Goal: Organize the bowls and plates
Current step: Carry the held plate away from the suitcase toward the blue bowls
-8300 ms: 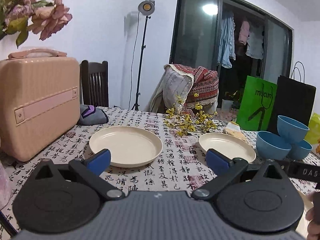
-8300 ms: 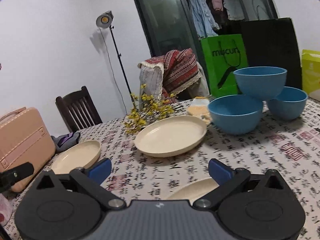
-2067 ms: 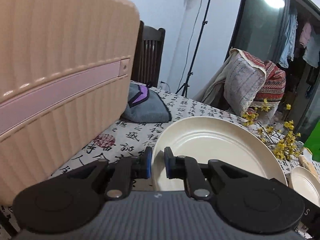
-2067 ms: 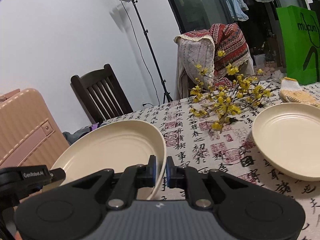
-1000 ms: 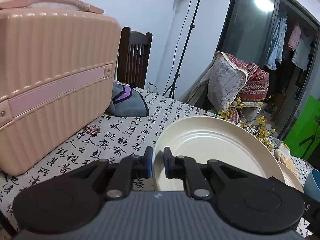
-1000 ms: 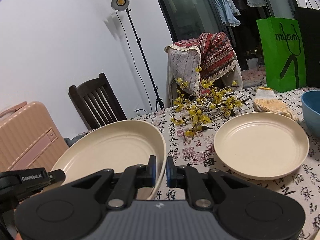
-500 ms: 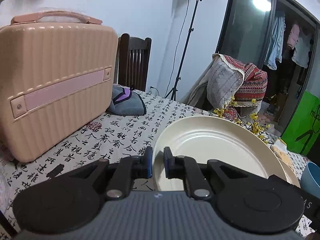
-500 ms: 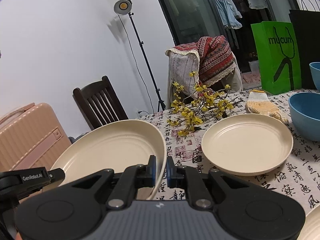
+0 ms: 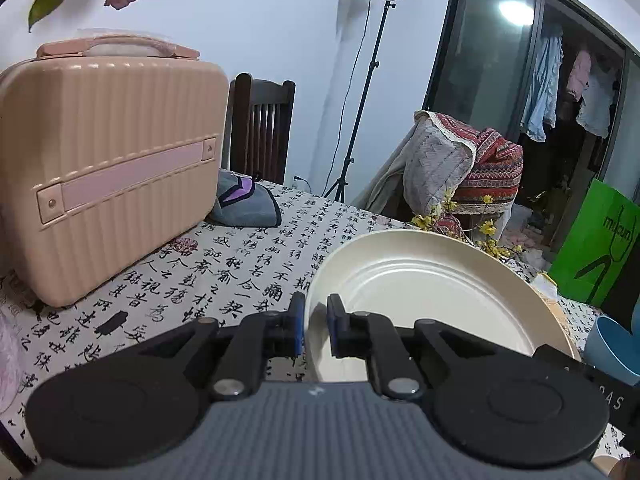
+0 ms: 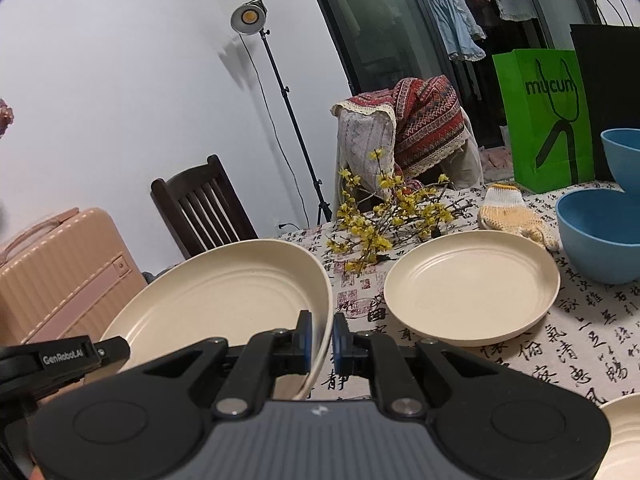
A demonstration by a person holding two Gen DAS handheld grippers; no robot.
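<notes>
A cream plate (image 9: 424, 292) hangs above the tablecloth, held from both sides. My left gripper (image 9: 316, 320) is shut on its left rim. My right gripper (image 10: 319, 340) is shut on the right rim of the same plate (image 10: 224, 296). A second cream plate (image 10: 472, 284) lies flat on the table just right of it. Beyond that stands a blue bowl (image 10: 600, 236), with another blue bowl (image 10: 624, 156) stacked higher behind it. The rim of a third cream plate (image 10: 624, 432) shows at the lower right corner.
A pink suitcase (image 9: 108, 176) stands on the table at the left, with a grey pouch (image 9: 244, 204) beside it. Yellow flower twigs (image 10: 392, 216) and a knit glove (image 10: 512, 212) lie behind the second plate. A green bag (image 10: 548, 120) and chairs stand behind the table.
Both grippers have carried the held plate to the right, away from the suitcase. The second plate and the blue bowls have come closer in the right wrist view. Both grips are unchanged.
</notes>
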